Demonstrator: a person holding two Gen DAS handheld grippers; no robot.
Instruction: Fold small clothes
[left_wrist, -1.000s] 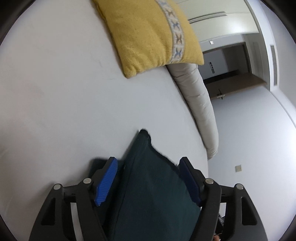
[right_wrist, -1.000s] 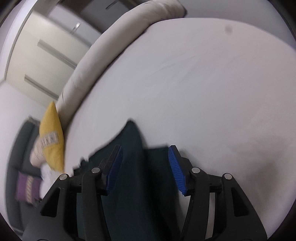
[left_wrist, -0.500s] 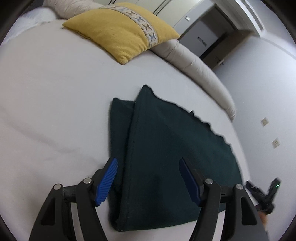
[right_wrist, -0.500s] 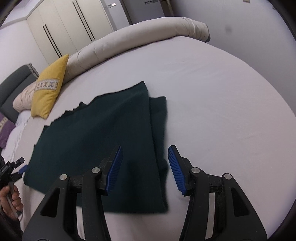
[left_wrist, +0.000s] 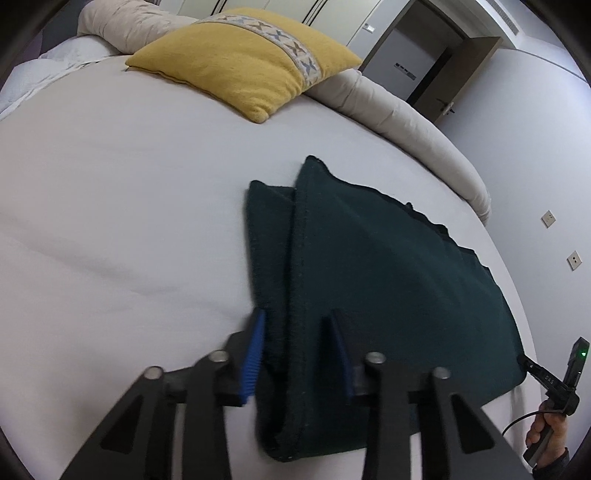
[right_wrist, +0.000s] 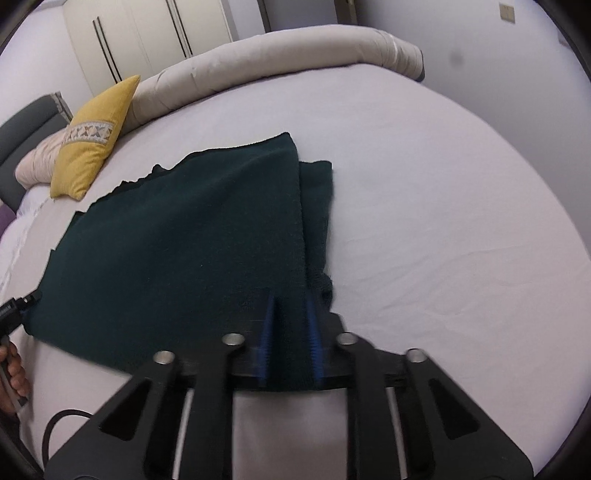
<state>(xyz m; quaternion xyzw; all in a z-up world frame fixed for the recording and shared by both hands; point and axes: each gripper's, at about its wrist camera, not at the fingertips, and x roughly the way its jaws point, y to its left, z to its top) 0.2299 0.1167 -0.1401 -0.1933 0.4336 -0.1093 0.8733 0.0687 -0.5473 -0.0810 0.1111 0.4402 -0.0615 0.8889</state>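
Note:
A dark green knitted garment lies folded on the white bed, also seen in the right wrist view. My left gripper has its blue pads closing on the garment's near left corner, with the folded edge between them. My right gripper has its pads nearly together, pinching the garment's near right corner. A narrower folded layer sticks out along the garment's right side.
A yellow cushion and a long beige bolster lie at the far side of the bed. The other hand-held gripper shows at the frame edge. Wardrobe doors stand behind.
Both grippers have narrowed from wide open onto the garment's near corners. The views tilted level and the garment spread flat on the bed.

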